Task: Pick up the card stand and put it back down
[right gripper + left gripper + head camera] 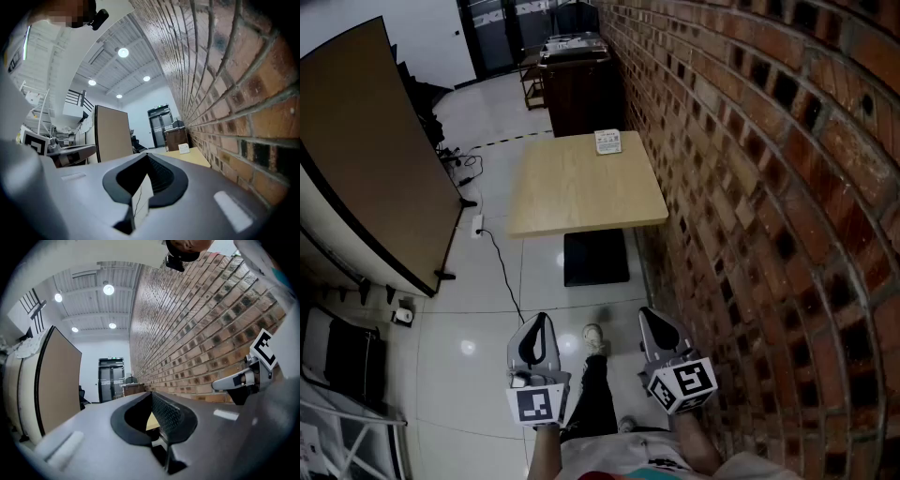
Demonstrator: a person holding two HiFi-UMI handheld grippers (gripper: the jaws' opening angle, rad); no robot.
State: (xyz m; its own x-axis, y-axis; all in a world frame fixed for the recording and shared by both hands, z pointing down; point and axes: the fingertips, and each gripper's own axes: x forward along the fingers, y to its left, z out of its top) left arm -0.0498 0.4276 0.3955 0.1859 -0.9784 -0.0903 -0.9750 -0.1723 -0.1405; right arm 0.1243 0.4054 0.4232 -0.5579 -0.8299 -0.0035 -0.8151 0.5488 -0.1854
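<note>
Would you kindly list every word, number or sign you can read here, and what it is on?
Nothing here can be read.
Card stand: print too small to read.
Door: white lettering, blurred.
Marker cubes: square patterns, no words.

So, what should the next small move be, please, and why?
Probably step toward the table: the card stand sits at its far edge by the brick wall, while the left gripper and right gripper hang shut, well short of it.
</note>
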